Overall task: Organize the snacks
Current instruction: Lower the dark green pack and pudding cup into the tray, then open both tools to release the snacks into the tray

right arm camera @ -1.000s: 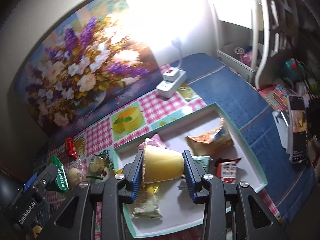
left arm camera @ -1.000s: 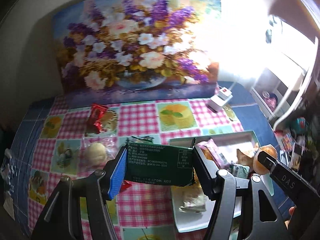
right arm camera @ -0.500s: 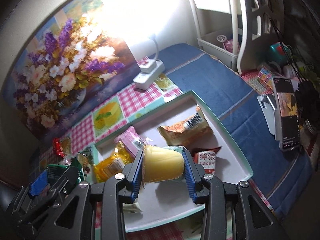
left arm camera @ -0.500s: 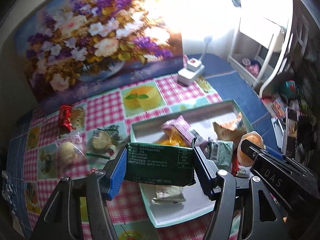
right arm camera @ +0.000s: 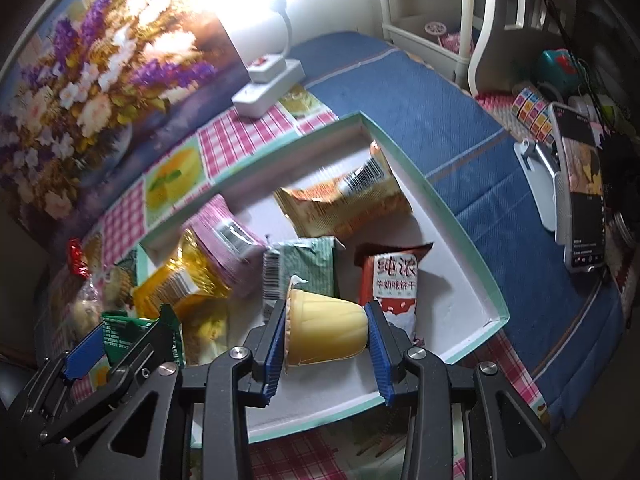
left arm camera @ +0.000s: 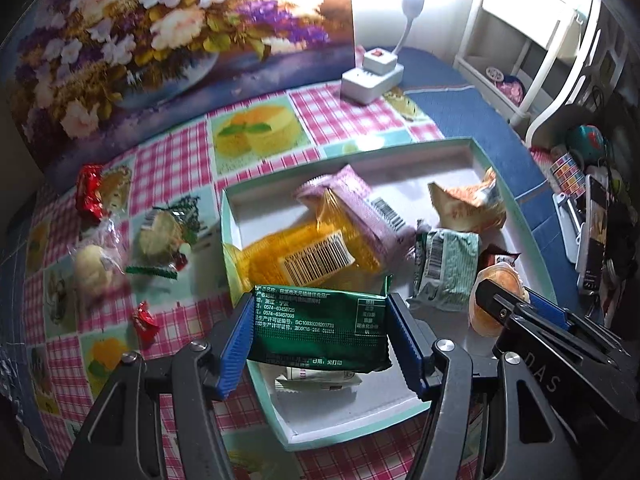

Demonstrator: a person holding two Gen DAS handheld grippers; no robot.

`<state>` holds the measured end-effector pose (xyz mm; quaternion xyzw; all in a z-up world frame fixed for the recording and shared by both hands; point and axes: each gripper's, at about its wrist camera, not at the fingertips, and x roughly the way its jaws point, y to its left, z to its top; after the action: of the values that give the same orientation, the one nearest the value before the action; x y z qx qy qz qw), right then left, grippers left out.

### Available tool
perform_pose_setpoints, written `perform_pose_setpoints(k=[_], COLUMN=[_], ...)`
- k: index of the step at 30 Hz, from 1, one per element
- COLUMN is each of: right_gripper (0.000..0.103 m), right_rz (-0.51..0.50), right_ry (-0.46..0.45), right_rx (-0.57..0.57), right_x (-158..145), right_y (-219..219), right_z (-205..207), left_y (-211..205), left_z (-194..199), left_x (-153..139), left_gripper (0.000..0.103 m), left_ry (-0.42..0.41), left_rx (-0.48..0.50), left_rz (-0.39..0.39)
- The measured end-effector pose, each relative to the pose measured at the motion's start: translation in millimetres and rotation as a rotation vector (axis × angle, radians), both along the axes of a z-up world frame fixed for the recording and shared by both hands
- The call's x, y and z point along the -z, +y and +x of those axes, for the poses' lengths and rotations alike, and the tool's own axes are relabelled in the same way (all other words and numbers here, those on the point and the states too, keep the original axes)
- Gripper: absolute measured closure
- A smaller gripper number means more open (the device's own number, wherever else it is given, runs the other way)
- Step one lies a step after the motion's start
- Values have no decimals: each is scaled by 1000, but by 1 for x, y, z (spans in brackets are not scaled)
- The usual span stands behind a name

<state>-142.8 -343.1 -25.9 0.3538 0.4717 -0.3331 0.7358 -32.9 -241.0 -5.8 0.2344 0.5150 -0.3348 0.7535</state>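
Note:
My left gripper [left arm camera: 320, 330] is shut on a dark green snack packet [left arm camera: 320, 328], held over the near left corner of the mint-rimmed white tray [left arm camera: 400, 412]. My right gripper [right arm camera: 326, 330] is shut on a yellow pudding cup [right arm camera: 324, 330], held on its side above the tray's [right arm camera: 460, 236] near part. In the tray lie an orange packet [left arm camera: 304, 256], a lilac packet [left arm camera: 360, 208], a pale green packet [left arm camera: 448, 268], a tan packet [left arm camera: 468, 204] and a red-and-white biscuit packet [right arm camera: 394, 284]. The right gripper with its cup [left arm camera: 496, 300] shows at the right of the left wrist view.
Loose snacks lie on the checked cloth left of the tray: a red wrapper [left arm camera: 90, 192], small wrapped cakes [left arm camera: 160, 232], a small red candy [left arm camera: 144, 322]. A flower painting [left arm camera: 160, 40] stands at the back. A white power strip [left arm camera: 372, 76] and a phone on a stand [right arm camera: 580, 188] sit nearby.
Both grippers have come down and in over the tray, each keeping its snack. The tray and its packets now fill more of both views.

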Motion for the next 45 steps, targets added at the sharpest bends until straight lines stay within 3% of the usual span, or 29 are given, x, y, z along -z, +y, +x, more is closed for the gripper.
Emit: perform_pose_setpoints(k=[7,18,37,41,45], right_gripper=[62,62,62,62,62], right_rz=[19,20,5,1,12], right_ry=[42,38,3,1,-1], right_rx=[-10,-7,-9,-18,-39], right_x=[11,9,-4,-5,-2], right_y=[1,0,-1,0,1], right_z=[4,3,4,5,9], left_y=[-1,0,1,6,13], left_z=[7,11,13,17,27], left_x=[19,23,10,6,4], left_gripper=[37,37,36,28,27], left_ry=[65,120,109,85,83], left_rx=[-23,-36,-49,-66,-104], left_rz=[25,11,-25,-27,-32])
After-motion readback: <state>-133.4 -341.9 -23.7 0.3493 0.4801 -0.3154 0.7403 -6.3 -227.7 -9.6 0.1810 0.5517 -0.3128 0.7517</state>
